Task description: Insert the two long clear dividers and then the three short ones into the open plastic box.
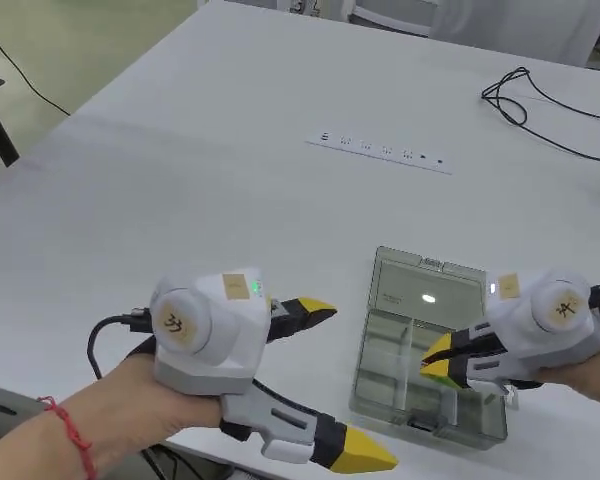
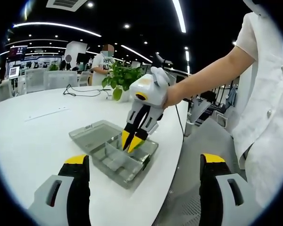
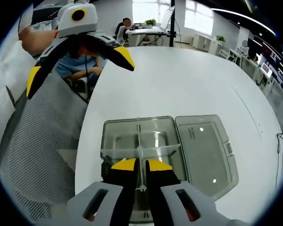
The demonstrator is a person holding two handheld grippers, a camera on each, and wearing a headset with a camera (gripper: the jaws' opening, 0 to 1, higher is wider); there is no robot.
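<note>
The clear grey plastic box [image 1: 372, 360] sits on the white surface [image 1: 180, 180], close to its near edge. Its hinged lid [image 1: 425, 290] is laid open flat on the far side.

The right tool [image 1: 442, 362], white-bodied with black jaws and yellow tips, is down over the box's tray, its tips dipping inside the walls. In the right gripper view its 2 jaws [image 3: 141, 165] stand almost together. A thin upright clear plastic divider [image 3: 138, 134] runs between them and on towards the far wall. They appear to be clamped on its edge, though the clear plastic makes the contact hard to judge. A second clear divider [image 3: 155, 149] crosses the first at right angles just beyond the tips, spanning the tray [image 3: 118, 136] from wall to wall.

The matching left tool [image 1: 345, 385] is held just to the left of the box, off the surface and touching nothing. Its jaws are spread wide apart, with nothing between them. In the left gripper view the jaws [image 2: 145, 160] frame the box [image 2: 115, 165], and the right tool [image 2: 133, 140] reaches down into it from above.

A white power strip [image 1: 380, 152] lies well beyond the box, and a looped black cable [image 1: 520, 95] lies farther right.
</note>
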